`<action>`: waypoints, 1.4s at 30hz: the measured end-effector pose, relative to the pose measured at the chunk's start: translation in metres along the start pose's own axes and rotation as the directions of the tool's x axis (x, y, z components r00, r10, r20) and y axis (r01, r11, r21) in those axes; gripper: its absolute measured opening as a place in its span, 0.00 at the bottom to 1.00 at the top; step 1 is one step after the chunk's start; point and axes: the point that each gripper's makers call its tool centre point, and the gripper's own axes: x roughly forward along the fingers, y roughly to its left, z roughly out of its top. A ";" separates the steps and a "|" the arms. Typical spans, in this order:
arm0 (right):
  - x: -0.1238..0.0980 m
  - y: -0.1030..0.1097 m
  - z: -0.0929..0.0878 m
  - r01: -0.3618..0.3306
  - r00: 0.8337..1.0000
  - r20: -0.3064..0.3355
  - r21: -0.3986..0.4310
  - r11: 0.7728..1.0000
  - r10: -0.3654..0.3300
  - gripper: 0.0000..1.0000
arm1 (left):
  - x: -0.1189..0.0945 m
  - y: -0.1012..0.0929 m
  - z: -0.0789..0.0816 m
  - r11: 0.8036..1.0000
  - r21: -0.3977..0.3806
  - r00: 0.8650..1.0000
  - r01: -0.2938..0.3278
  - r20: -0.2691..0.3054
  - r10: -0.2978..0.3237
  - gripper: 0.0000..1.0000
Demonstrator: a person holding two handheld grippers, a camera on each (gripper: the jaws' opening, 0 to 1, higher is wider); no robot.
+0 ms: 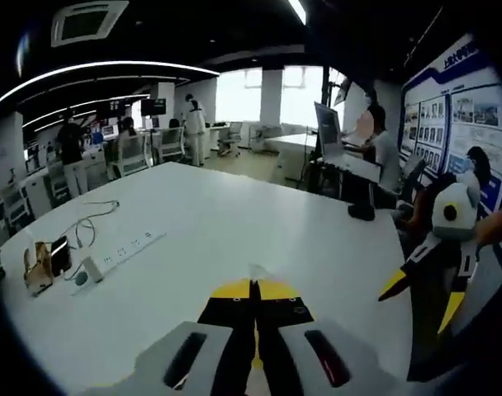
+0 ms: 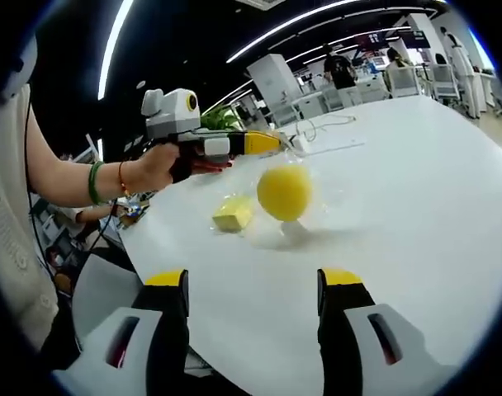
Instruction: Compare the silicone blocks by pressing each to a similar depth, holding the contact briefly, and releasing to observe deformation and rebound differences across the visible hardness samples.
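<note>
A yellow silicone ball (image 2: 284, 191) hangs just above the white table (image 2: 416, 206) inside a clear bag (image 2: 310, 177). My left gripper (image 2: 272, 142), held by a hand with a green bangle, is shut on the top of that bag. In its own view the jaws (image 1: 253, 289) are closed together, with a sliver of clear film at the tips. A yellow silicone block (image 2: 233, 214) lies on the table just left of the ball. My right gripper (image 2: 253, 280) stands wide open, nothing between its fingers, short of both samples; it also appears open at the table's right edge (image 1: 422, 299).
A white power strip (image 1: 123, 247) with cables, a phone (image 1: 59, 254) and a small charger sit at the table's left side. A black object (image 1: 361, 211) rests near the far right corner. People, chairs and desks stand beyond the table.
</note>
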 end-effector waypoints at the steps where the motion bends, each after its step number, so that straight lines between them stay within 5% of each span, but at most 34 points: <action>1: -0.001 0.000 0.001 0.001 1.000 0.001 -0.003 1.000 -0.001 0.58 | 0.000 -0.002 0.000 1.000 -0.017 1.000 0.012 -0.003 -0.012 0.00; 14: -0.014 0.022 0.008 0.005 1.000 -0.001 -0.070 0.998 -0.005 0.58 | -0.034 -0.019 0.012 1.000 0.011 1.000 0.020 0.019 -0.020 0.00; 25: -0.008 0.048 0.040 -0.032 0.999 0.000 -0.201 0.979 0.033 0.59 | -0.105 -0.017 0.037 0.999 0.033 0.998 -0.017 0.068 0.015 0.00; 33: 0.008 0.075 0.056 -0.101 0.995 -0.046 -0.315 0.944 0.091 0.60 | -0.159 -0.014 0.041 0.998 0.053 0.996 -0.040 0.077 0.036 0.00; 42: 0.035 0.107 0.082 -0.203 0.979 -0.110 -0.437 0.876 0.172 0.62 | -0.197 -0.018 0.036 0.998 0.051 0.997 -0.034 0.072 0.030 0.00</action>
